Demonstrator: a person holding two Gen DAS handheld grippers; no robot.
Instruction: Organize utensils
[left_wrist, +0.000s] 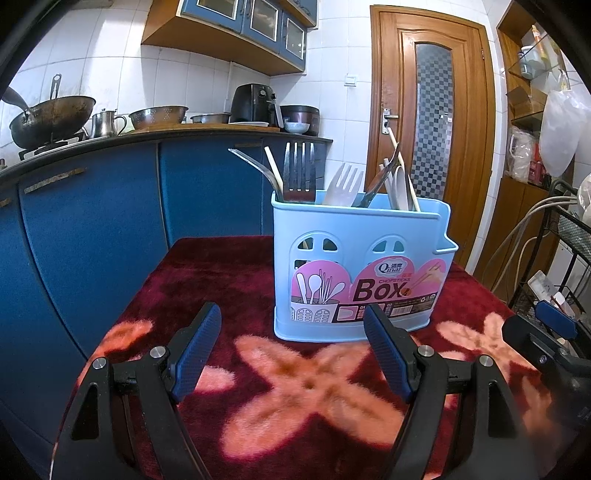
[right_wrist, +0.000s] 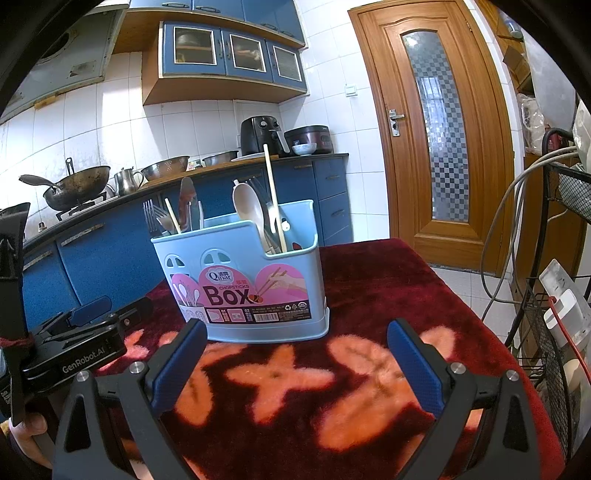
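Observation:
A light-blue utensil box (left_wrist: 354, 254) with a pink "Box" label stands upright on the dark red flowered cloth (left_wrist: 221, 280). It holds metal forks (left_wrist: 300, 170), a pale plastic fork (left_wrist: 344, 184), spoons and chopsticks. In the right wrist view the box (right_wrist: 251, 280) shows a cream spoon (right_wrist: 246, 203) and a long chopstick (right_wrist: 271, 192). My left gripper (left_wrist: 293, 317) is open just in front of the box, nothing between its fingers. My right gripper (right_wrist: 295, 332) is open too, a little short of the box's right end, and holds nothing.
Blue kitchen cabinets (left_wrist: 92, 229) with a wok (left_wrist: 51, 118) and pots on the counter run along the left. A wooden door (left_wrist: 436, 110) stands behind the table. A black wire rack (right_wrist: 554, 332) with cables borders the table's right edge.

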